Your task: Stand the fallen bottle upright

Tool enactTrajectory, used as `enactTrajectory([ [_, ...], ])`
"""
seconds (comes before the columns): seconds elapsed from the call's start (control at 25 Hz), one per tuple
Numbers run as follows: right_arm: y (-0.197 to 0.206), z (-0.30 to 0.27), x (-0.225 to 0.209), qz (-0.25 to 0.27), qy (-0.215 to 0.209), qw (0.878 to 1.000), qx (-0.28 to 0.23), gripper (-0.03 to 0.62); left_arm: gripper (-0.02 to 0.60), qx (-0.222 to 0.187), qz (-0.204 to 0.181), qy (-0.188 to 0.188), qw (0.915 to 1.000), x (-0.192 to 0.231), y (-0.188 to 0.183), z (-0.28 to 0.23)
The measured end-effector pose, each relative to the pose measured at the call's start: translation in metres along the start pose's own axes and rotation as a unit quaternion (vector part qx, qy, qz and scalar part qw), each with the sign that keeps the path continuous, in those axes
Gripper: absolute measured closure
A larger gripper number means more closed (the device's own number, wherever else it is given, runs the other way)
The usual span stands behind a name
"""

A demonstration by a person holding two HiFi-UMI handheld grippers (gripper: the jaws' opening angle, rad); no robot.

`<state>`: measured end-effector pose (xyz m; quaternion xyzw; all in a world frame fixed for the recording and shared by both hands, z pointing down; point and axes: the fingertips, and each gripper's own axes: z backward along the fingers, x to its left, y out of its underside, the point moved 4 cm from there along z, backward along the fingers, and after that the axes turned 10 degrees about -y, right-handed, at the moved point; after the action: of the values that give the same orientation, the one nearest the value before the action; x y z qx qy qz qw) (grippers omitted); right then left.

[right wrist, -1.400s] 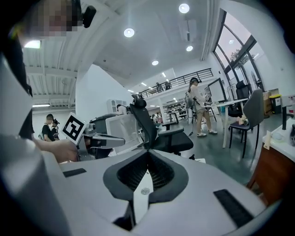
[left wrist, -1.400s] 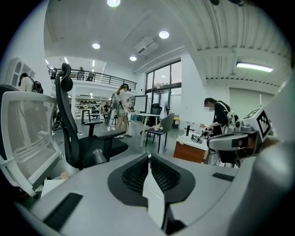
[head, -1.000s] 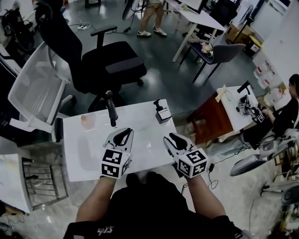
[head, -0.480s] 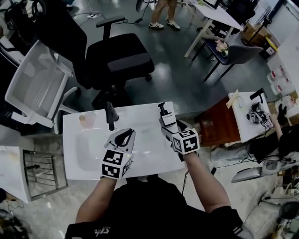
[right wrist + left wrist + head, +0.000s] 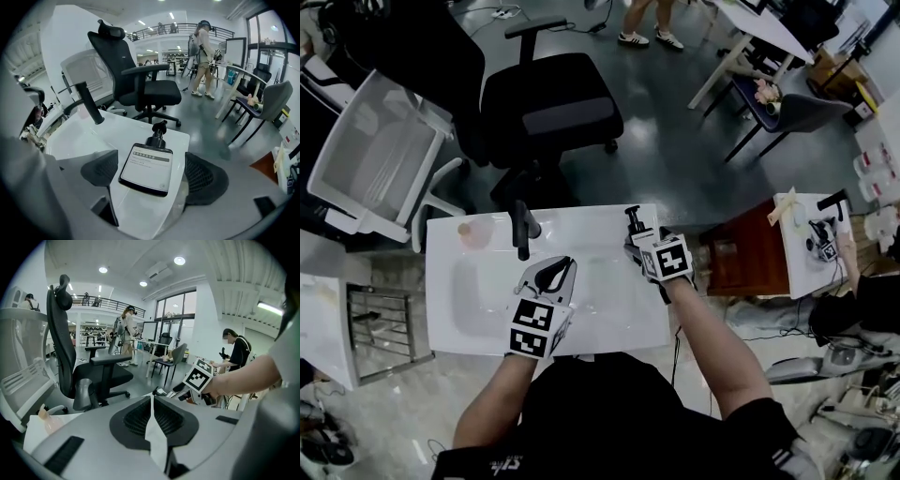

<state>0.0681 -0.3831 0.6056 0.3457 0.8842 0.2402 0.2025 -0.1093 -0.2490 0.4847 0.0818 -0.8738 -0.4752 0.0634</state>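
Note:
The fallen bottle (image 5: 147, 168) is a dark pump bottle with a white label. It lies flat on the white table (image 5: 487, 300) near the far right corner, pump head (image 5: 632, 221) pointing away from me. My right gripper (image 5: 639, 244) has come down over it with its jaws opening. The bottle body lies between the two black pads (image 5: 202, 176), which stand clear of its sides. My left gripper (image 5: 555, 272) hovers over the middle of the table, shut, with nothing in it (image 5: 152, 404).
A black post (image 5: 521, 228) stands at the table's far edge, left of the bottle. A pale pinkish object (image 5: 473, 230) lies in the far left corner. A black office chair (image 5: 544, 103) and a white mesh chair (image 5: 375, 159) stand beyond the table.
My right gripper has moved forward and down from the near edge to the bottle at the far right corner. The left gripper has shifted slightly forward.

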Motion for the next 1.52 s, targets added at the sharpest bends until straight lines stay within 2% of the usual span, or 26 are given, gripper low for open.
enactTrajectory([
  [0.24,0.006,-0.022,-0.001,0.001,-0.001,0.998,0.061,0.147,0.548,0.008,0.015,0.001,0.9998,0.0,0.014,0.0],
  [0.4,0.008,-0.026,0.007,0.021,0.004,0.997,0.075,0.217,0.548,0.009,0.019,0.002,0.9998,0.003,0.018,0.004],
  [0.72,0.015,-0.017,0.012,0.02,0.019,0.999,0.023,0.241,0.548,0.02,0.016,0.008,0.9996,0.008,0.028,0.0],
  [1.16,0.041,0.0,0.01,0.001,0.012,0.999,-0.041,0.243,0.548,0.042,-0.004,0.046,0.9981,-0.014,0.028,-0.04],
  [1.52,0.049,0.01,0.011,-0.001,0.001,0.998,-0.055,0.243,0.546,0.05,-0.034,0.073,0.9955,-0.035,0.027,-0.098],
])
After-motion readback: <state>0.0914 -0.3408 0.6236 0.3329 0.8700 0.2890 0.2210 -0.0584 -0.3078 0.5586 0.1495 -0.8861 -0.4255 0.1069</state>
